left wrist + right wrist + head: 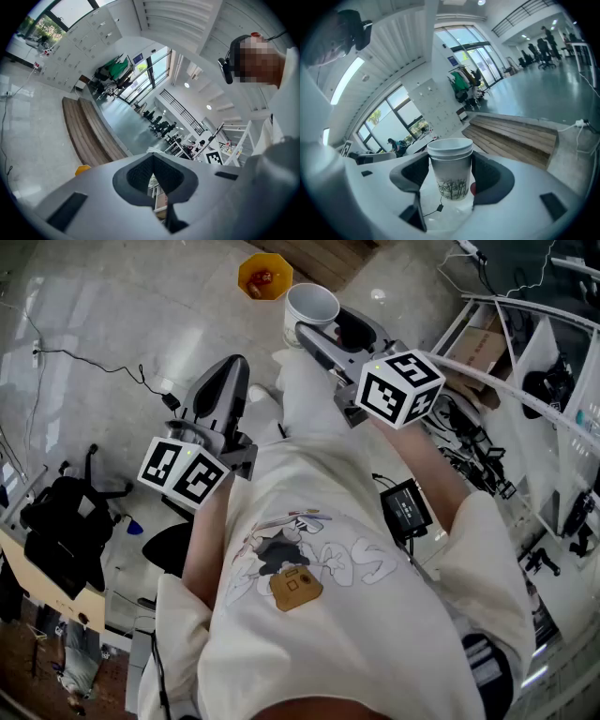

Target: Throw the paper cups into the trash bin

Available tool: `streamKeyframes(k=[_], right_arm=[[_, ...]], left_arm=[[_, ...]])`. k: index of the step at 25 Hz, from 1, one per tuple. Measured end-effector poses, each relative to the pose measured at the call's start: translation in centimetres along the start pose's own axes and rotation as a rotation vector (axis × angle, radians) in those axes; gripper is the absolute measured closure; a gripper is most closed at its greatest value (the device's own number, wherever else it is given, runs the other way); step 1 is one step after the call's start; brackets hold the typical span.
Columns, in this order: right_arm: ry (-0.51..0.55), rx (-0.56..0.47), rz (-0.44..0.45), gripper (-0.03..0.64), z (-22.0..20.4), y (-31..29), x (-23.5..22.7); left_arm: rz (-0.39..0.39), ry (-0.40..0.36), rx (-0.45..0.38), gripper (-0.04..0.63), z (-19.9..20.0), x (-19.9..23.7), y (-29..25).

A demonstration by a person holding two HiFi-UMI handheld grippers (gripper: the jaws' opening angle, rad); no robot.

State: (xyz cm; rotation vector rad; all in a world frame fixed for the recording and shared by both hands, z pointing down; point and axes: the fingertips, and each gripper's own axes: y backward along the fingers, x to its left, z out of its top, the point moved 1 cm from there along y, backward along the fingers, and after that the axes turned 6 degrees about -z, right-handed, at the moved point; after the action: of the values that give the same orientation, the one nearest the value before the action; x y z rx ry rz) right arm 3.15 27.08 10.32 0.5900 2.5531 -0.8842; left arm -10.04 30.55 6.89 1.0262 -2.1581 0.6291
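Note:
My right gripper (pixel 323 322) is shut on a stack of white paper cups (pixel 310 306), held upright in the air. In the right gripper view the cups (pixel 450 173), printed with dark trees, sit between both pads (pixel 487 176) and my right gripper (pixel 450 164) presses their sides. An orange bin (pixel 265 276) with something red inside stands on the floor just beyond the cups. My left gripper (pixel 228 381) hangs lower left, shut with nothing in it. In its own view the left gripper (pixel 153 161) has its pads together, and the orange bin (pixel 83 168) peeks past the housing.
A black bag and chair (pixel 66 521) stand at the left beside a wooden desk edge (pixel 56 582). White racks with gear (pixel 525 362) fill the right side. A cable (pixel 94 362) runs over the glossy floor. A wooden step (pixel 323 254) lies beyond the bin.

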Motion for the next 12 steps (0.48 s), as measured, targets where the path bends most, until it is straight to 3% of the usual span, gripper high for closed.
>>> streamKeyframes(k=[6, 10, 12], right_arm=[[0.070, 0.042, 0.072, 0.324, -1.9, 5.6, 5.7], [0.092, 0.041, 0.105, 0.324, -3.1, 9.0, 5.6], [0.051, 0.002, 0.123, 0.324, -2.5, 10.4, 4.7]], left_arm=[[0.011, 0.000, 0.035, 0.589, -2.7, -4.3, 2.6], [0.022, -0.016, 0.048, 0.589, -4.4, -6.5, 2.4], [0.024, -0.028, 0.036, 0.589, -4.5, -7.4, 1.7]])
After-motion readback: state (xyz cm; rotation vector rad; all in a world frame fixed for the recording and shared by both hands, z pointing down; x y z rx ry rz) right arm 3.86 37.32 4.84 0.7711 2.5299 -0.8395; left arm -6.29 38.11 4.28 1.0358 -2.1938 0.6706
